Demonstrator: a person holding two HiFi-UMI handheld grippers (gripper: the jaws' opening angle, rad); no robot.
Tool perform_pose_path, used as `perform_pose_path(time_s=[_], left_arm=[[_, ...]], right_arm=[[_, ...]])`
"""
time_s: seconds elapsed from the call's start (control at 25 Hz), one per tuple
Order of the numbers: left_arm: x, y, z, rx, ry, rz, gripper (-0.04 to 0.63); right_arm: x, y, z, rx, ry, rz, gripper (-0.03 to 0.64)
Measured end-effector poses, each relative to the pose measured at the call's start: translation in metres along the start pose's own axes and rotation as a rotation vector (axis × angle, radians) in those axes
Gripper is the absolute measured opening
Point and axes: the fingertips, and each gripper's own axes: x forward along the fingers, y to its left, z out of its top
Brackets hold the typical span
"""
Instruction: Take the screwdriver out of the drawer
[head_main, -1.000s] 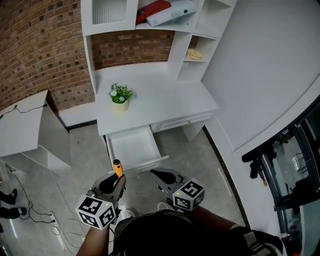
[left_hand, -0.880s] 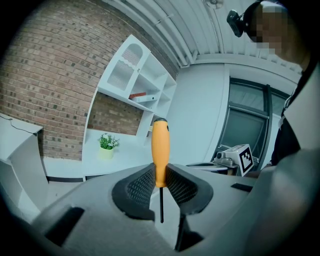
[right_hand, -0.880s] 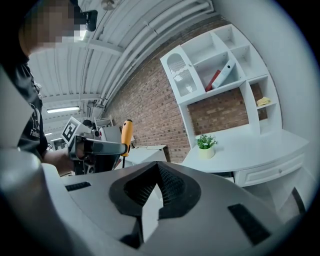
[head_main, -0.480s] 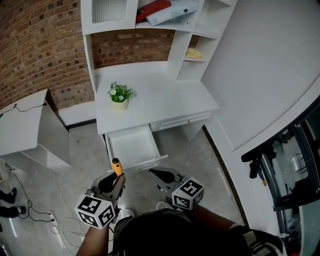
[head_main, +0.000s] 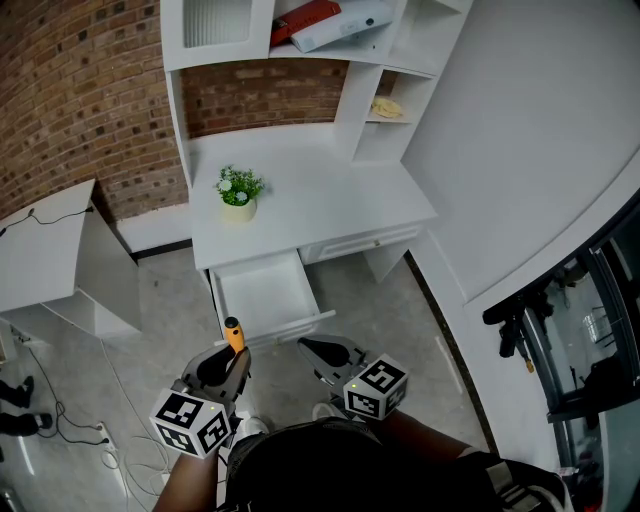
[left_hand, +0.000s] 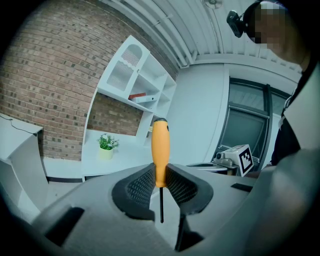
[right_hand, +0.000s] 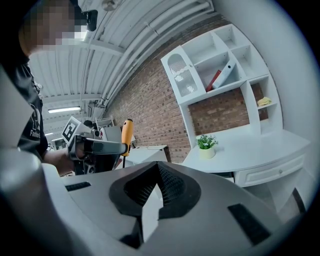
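Screwdriver in hand: the left tongs pinch the tool at the lower end of its orange handle. The handle stands upright above the ribbed pads and the thin dark shaft points down between them toward the gripper's body. From the head view, the screwdriver is clear of the drawer, held over the floor just in front of the drawer's front edge. The white drawer stands pulled out beneath the left part of the white surface. The right tongs are pressed together with nothing between them and are held beside the left gripper, the two a little apart, each showing its cube of square markers. On the surface a small potted plant sits toward the left, below a white shelf unit set against a brick wall. A red book leans on an upper shelf there. The right gripper points toward the drawer.
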Motion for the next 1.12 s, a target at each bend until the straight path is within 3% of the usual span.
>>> perform_pose_path(time_s=[1.12], left_arm=[[0.0054,0.0010,0.0032,0.007,0.006,0.015,0.077]], right_arm=[[0.0003,-0.0074,0.0022,-0.003,0.002,0.016,0.005]])
